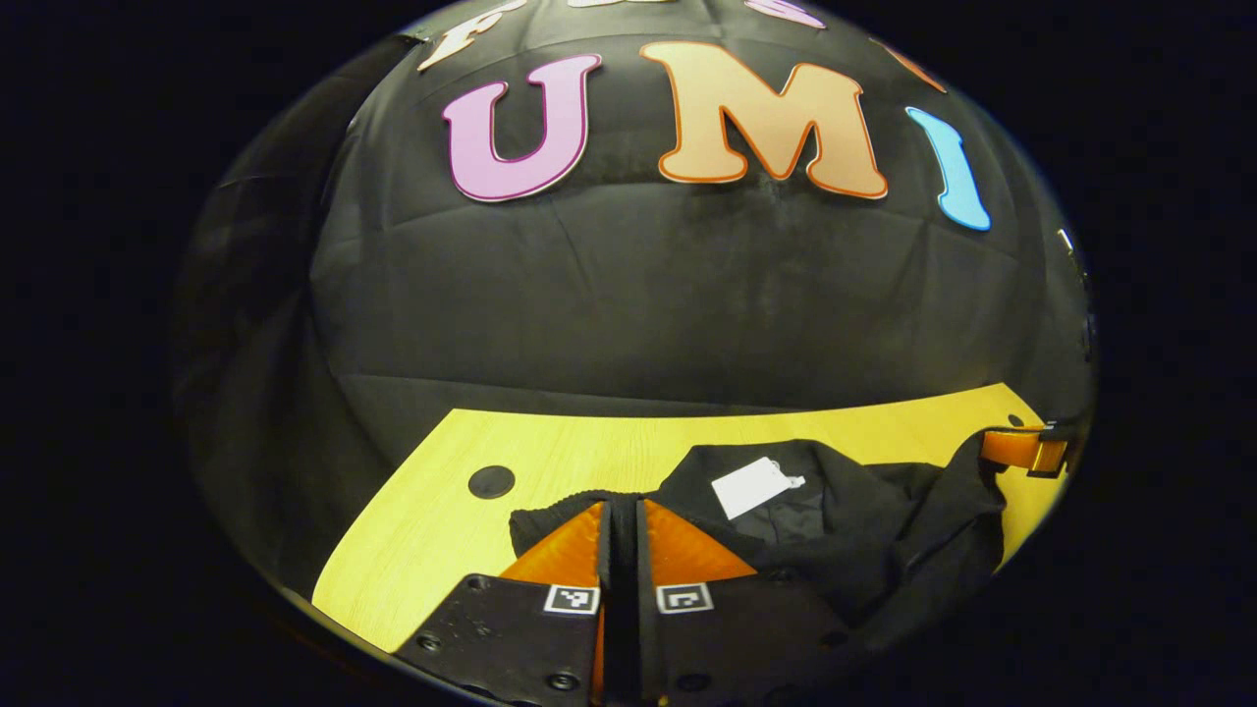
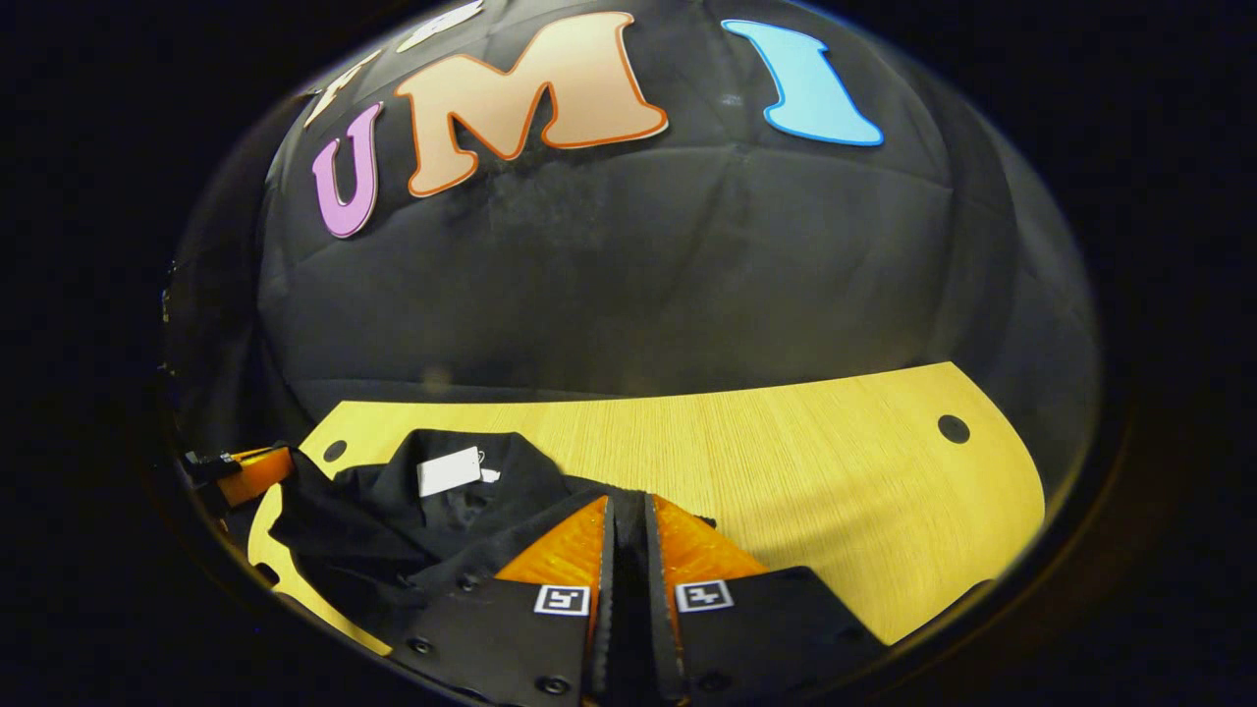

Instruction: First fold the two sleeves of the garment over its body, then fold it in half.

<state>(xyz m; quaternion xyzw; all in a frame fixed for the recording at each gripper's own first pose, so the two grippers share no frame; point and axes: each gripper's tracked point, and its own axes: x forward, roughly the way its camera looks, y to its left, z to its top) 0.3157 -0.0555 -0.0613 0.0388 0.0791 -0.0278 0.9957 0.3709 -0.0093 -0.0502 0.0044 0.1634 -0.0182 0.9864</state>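
The black garment (image 1: 835,530) lies bunched on the yellow wooden desk (image 1: 589,452), toward its near edge, with a white tag (image 1: 751,486) showing at the neck opening.

Taking the tag as the landmark: in the left gripper view, the left gripper (image 1: 621,520) sits just left of and below the tag, its fingers drawn together with a thin gap, at a dark edge of cloth. It looks as though fabric is pinched between them, though black on black makes that hard to confirm. Far right of the tag, the other gripper shows at the garment's far end.

In the right gripper view the tag (image 2: 450,471) lies left of the right gripper (image 2: 628,525), whose fingers are likewise nearly together over the garment's right edge; whether they hold cloth I cannot tell.

The fabric looks soft, light and limp, so it will drape and wrinkle rather than hold a crease. Sleeves are best taken at the cuff or outer seam, pinching one layer, lifted low and laid across the body; the hem corners suit the halving fold.
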